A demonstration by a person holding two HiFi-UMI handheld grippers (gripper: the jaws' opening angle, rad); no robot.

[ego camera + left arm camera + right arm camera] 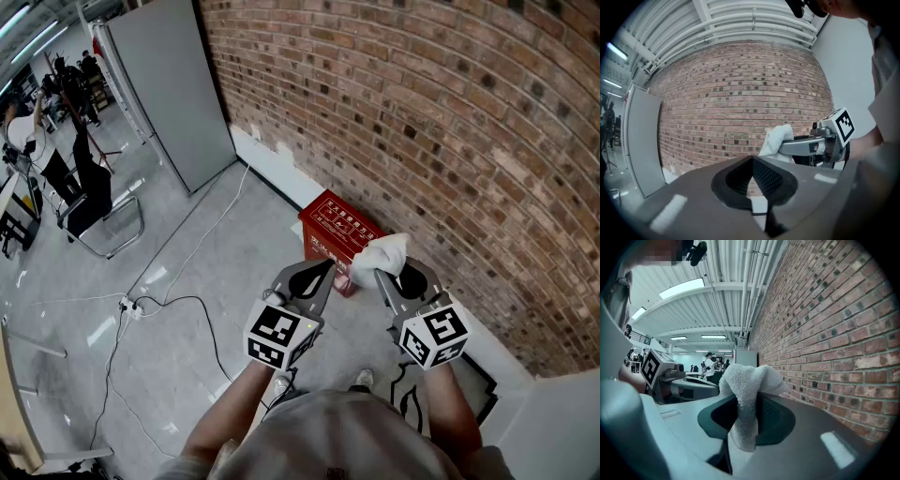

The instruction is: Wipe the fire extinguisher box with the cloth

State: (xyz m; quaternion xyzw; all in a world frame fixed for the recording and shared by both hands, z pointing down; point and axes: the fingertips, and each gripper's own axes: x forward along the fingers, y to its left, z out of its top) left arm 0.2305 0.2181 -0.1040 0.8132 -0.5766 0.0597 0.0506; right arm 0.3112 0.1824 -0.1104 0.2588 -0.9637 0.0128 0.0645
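Red box [334, 230], closed, contents unseen, against brick wall [450, 112]. My right claw [746, 405] grips a bunched white cloth [750, 378]. My left claw [752, 161] is closed and empty.

**A:** How much of the fire extinguisher box [328, 223] shows in the head view?

**B:** Only its far part. My left gripper [325, 272], my right gripper [396, 275] and the cloth [380, 251] cover its near edge. The white print [339, 225] on its lid is too small for me to read.

**A:** And the cloth?

**B:** In the left gripper view its lower part sits behind my right gripper. The people [710, 363] far down the hall are too small to make out, and the bottom edge cuts off my forearms [232, 411].
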